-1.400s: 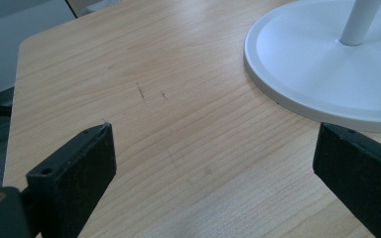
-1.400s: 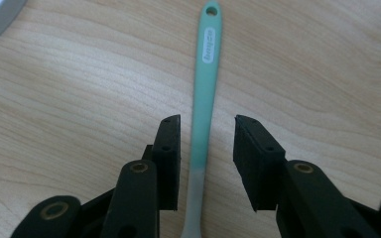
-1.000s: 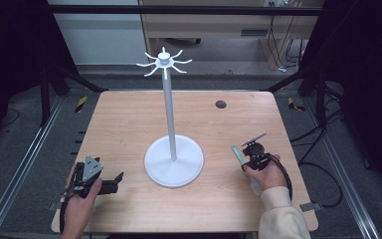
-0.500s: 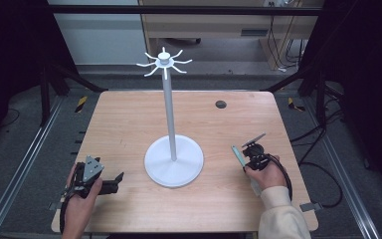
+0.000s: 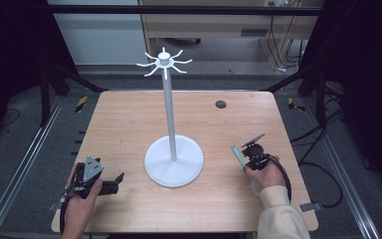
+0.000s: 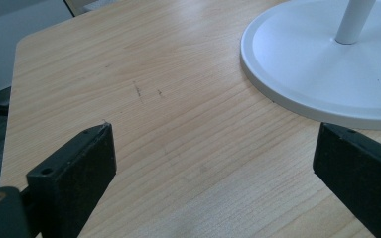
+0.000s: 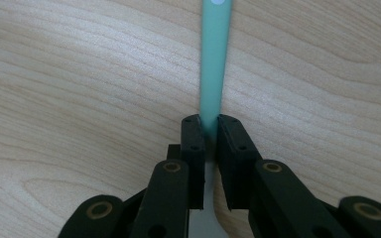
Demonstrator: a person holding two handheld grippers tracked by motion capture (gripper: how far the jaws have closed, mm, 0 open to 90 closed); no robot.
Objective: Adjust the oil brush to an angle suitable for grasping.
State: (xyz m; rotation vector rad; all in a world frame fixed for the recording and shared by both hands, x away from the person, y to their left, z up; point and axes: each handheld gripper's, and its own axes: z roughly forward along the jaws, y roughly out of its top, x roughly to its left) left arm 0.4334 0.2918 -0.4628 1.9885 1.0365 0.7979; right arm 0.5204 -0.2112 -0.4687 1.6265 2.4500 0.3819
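The right gripper [image 7: 206, 134] pinches a slim mint-green plastic handle [image 7: 213, 64] low over the wooden tabletop [image 5: 129, 124], right of the white hook stand [image 5: 173, 159]; the left gripper [image 6: 213, 163] rests spread; the narrow hold could let it twist loose.

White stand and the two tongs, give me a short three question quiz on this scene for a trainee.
1. True or false: the left tongs are clamped on the white stand.
2. What do the right tongs hold?
A. a thin green handle
B. a black disc
C. nothing
3. Fill in: in the high view, the stand's round base sits ___ the two hands.

Key
1. False: their jaws stand wide apart over bare table, with the stand's base beside them.
2. A: the jaws are shut on the green handle, which points away over the wood.
3. Between.
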